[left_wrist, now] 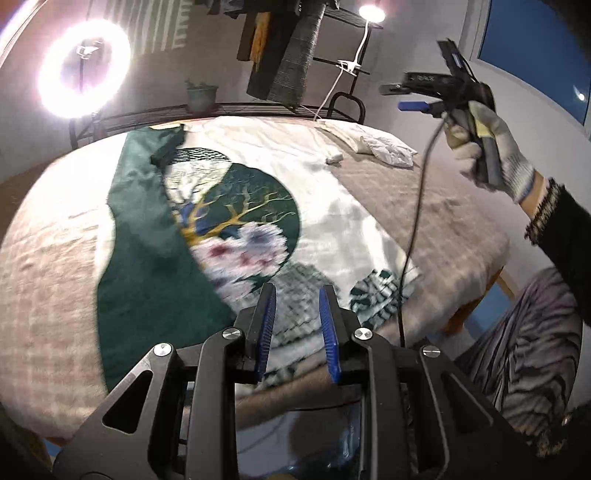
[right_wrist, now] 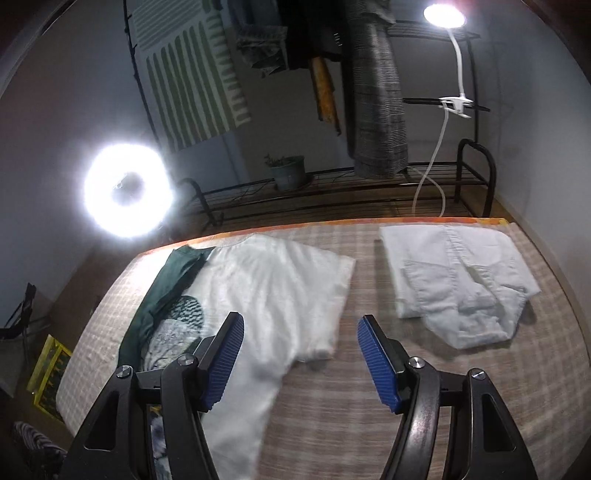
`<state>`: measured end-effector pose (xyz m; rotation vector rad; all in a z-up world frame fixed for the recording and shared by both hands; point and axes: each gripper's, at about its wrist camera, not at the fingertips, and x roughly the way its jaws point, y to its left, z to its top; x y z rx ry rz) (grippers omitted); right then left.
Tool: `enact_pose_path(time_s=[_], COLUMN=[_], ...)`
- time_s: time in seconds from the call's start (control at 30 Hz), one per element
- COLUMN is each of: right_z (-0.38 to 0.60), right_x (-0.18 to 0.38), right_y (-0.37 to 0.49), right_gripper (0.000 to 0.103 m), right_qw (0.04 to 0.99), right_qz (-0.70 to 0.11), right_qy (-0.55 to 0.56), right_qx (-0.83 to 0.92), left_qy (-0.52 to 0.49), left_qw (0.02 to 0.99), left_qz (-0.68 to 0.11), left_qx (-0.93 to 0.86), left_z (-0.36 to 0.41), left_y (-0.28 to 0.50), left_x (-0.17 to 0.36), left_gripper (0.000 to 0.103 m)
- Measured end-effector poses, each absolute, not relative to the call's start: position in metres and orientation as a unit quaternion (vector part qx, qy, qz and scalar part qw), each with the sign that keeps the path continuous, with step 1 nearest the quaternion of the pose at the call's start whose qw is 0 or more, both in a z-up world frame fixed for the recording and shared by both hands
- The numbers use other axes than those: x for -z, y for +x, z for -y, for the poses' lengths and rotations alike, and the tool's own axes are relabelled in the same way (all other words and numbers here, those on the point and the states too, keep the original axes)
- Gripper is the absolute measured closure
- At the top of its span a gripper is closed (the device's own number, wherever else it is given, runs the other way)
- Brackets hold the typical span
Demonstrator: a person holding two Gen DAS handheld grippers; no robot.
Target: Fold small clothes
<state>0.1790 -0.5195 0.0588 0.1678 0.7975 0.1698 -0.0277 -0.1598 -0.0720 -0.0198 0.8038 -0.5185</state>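
Note:
A white T-shirt with a dark green side and a round tree-and-flower print [left_wrist: 236, 221] lies spread flat on the bed; it also shows in the right wrist view [right_wrist: 273, 288]. My left gripper [left_wrist: 297, 295] is open and empty, above the shirt's near hem. My right gripper [right_wrist: 301, 332] is open wide and empty, held high above the shirt's right side; in the left wrist view it shows up in the air at the right [left_wrist: 410, 98], in a gloved hand. A folded white garment [right_wrist: 458, 280] lies at the bed's far right.
The bed has a beige checked cover [right_wrist: 369, 406]. A bright ring light [left_wrist: 84, 68] stands at the left, a clip lamp [right_wrist: 443, 16] and a clothes rack with hanging garments [right_wrist: 373, 92] behind the bed. A cable [left_wrist: 413, 229] hangs from the right gripper.

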Motion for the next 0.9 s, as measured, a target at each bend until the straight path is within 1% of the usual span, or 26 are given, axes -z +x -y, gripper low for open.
enact_pose_path(time_s=[0.17,0.27,0.33,0.47,0.73,0.9], right_z=[0.57,0.589,0.597,0.61,0.611,0.596], right_x=[-0.043,-0.031,-0.026,-0.026,-0.013,0.01], right_y=[0.172,0.169,0.167,0.16,0.164,0.188], right_gripper=[0.037,0.038,0.04,0.041,0.041,0.041], right_qw=[0.906,0.9,0.896,0.895,0.884,0.865], right_qz=[-0.4,-0.412,-0.418,-0.414,-0.428,-0.454], right_qy=[0.123,0.135,0.142,0.152,0.17,0.19], right_qx=[-0.062,-0.05,-0.055,-0.059,-0.075,-0.096], left_qy=[-0.017,0.002,0.016,0.034,0.07,0.058], left_qw=[0.872,0.865,0.858,0.848,0.828,0.828], left_qz=[-0.398,-0.402,-0.406,-0.413,-0.431,-0.438], left_qx=[0.284,0.302,0.315,0.331,0.352,0.346], left_z=[0.202,0.235,0.258,0.291,0.33,0.331], left_y=[-0.013,-0.012,-0.01,-0.004,-0.005,0.0], left_x=[0.084,0.093,0.101,0.113,0.13,0.134], left_gripper=[0.08,0.08,0.08,0.08,0.08,0.08])
